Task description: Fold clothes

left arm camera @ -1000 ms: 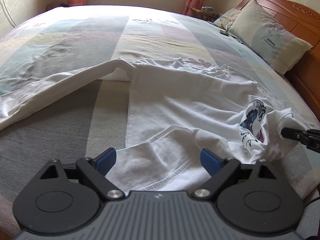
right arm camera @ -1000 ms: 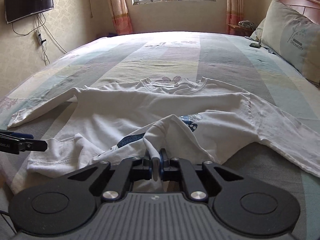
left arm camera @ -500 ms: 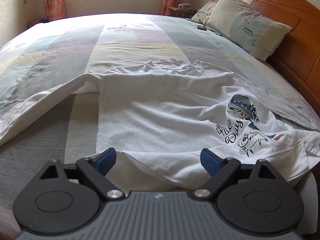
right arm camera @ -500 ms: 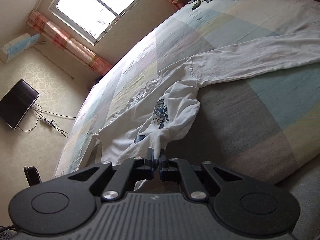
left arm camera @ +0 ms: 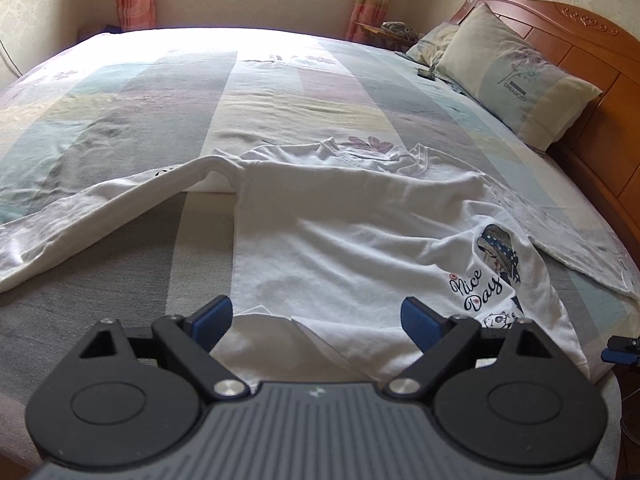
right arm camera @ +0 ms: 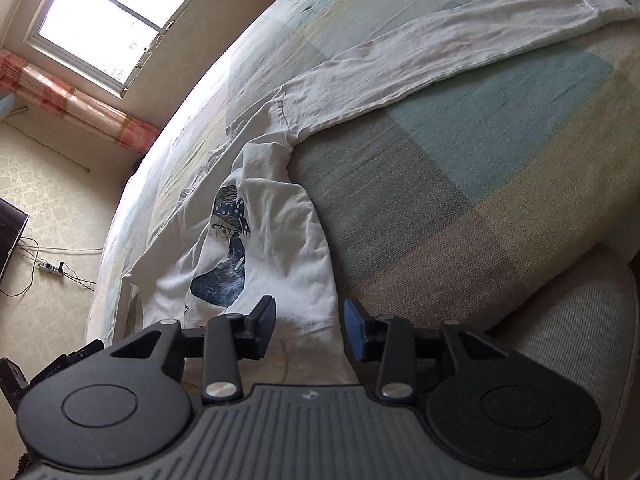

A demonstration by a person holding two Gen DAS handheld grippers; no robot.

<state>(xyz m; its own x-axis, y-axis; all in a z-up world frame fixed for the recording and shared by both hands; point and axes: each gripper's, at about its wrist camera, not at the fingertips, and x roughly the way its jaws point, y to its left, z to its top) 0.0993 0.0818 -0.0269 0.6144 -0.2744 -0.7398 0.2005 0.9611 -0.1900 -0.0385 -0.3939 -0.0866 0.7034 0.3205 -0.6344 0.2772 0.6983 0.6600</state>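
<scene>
Just ahead of both grippers, on the near part of the bed (left arm camera: 280, 92), lay the white long-sleeved shirt (left arm camera: 340, 240), its hem toward the grippers and its collar away from them. The body was spread mostly flat, rumpled along the hem; a printed figure with the words "Nice Day" showed on the side nearer the right gripper. One sleeve (left arm camera: 100, 216) ran out to the left of the left gripper; the other sleeve (right arm camera: 440, 40) stretched off beyond the right gripper toward the pillow (left arm camera: 516, 80). No fold lines were visible; the spread-out lie looked like the flat layout that folding needs, though the hem corner by the print sat bunched.

The left gripper (left arm camera: 318, 320) stood wide apart at the hem, blue pads clear of the cloth, holding nothing. The right gripper (right arm camera: 310, 322) hung at the shirt's hem corner, fingers parted about halfway, nothing pinched between them; cloth lay just past the tips. Both sat low at the hem edge, probably because that is where the garment is easiest taken up or smoothed.

Beyond: striped pastel bedspread, wooden headboard (left arm camera: 580, 52), curtained window (right arm camera: 116, 24).
</scene>
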